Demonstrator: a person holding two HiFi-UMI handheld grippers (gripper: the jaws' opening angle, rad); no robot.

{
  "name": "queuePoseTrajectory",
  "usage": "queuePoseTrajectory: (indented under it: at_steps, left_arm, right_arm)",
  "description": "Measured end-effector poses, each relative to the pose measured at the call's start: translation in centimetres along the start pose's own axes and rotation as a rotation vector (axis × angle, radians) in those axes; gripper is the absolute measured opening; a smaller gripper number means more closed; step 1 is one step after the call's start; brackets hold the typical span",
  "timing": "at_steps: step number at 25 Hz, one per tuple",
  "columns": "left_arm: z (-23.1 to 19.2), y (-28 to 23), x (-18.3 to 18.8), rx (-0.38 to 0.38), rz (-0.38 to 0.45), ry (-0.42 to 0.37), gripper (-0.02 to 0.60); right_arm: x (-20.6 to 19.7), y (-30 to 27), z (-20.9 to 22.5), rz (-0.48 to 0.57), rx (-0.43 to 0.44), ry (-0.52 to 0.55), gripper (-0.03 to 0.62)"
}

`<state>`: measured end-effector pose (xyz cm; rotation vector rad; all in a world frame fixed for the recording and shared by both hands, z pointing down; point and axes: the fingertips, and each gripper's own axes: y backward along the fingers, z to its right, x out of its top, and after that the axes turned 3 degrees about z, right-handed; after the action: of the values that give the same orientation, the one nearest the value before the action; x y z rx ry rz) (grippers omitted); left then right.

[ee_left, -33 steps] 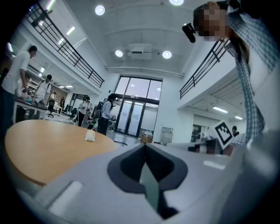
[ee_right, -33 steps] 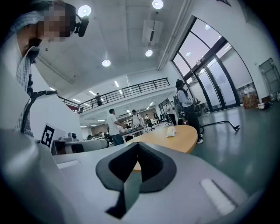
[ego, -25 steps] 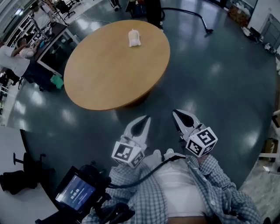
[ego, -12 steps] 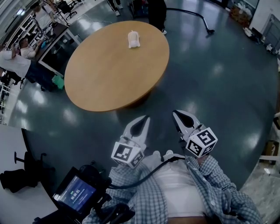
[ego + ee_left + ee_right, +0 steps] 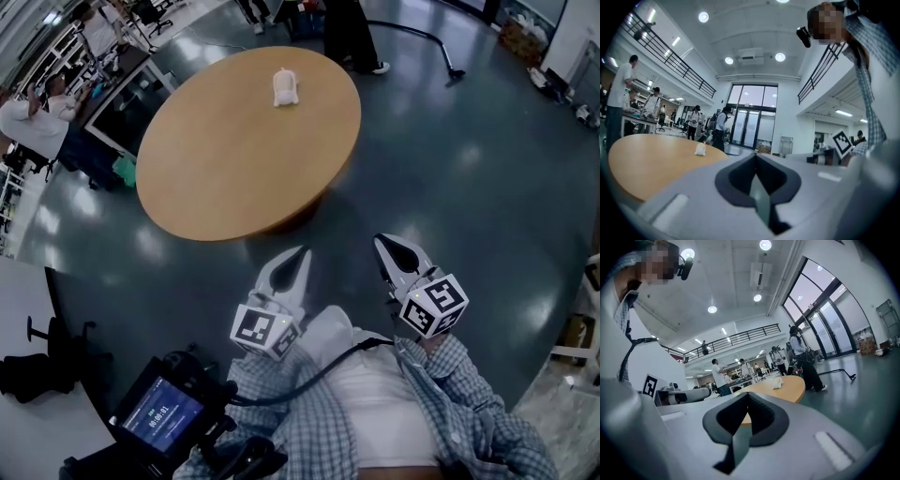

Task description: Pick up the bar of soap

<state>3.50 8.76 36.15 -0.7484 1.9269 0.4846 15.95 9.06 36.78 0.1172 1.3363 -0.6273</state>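
The bar of soap is a small white lump lying on the far side of a round wooden table. It also shows small and distant in the left gripper view as the soap and in the right gripper view as the soap. My left gripper and right gripper hang side by side close to my body, over the dark floor, well short of the table's near edge. Both point toward the table. Each has its jaws shut with nothing between them.
A person walks just beyond the table's far edge. Desks with seated and standing people line the left. A black hose lies on the floor at the back right. An office chair stands at lower left.
My left gripper has dropped slightly down and to the left. The person beyond the table has walked to the right. The soap has not moved.
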Motion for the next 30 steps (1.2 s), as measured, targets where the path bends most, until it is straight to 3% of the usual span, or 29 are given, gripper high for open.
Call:
queuePoseTrajectory:
  at_steps: [9,15,19,22,26,30]
  left_arm:
    - [-4.8,-3.4,0.3,0.037,0.013,0.003,-0.002]
    - [-13.5,-9.8,1.6,0.053,0.010,0.020,-0.002]
    - [-15.3,-12.7,2.9,0.065,0.003,0.014,-0.002]
    - [-19.0,-15.1,3.5,0.081,0.003,0.021,-0.002]
    - [-23.0,-17.2,2.7,0.095,0.002,0.063,-0.002]
    - [-24.4,-19.0,1.9,0.105,-0.003,0.077,-0.002]
  right_arm:
    - [-0.4,-4.0,2.7,-0.027,-0.005,0.001,0.003]
    - [1.7,-14.3,6.0,-0.037,0.016,0.037,0.003]
    - [4.2,-17.7,7.8,-0.049,0.037,0.055,0.003]
    - [5.4,-22.5,9.6,-0.061,0.055,0.083,0.003]
    - [5.7,-27.5,11.5,-0.090,0.067,0.101,0.003]
    - [5.5,-30.3,13.3,-0.132,0.091,0.140,0.003]
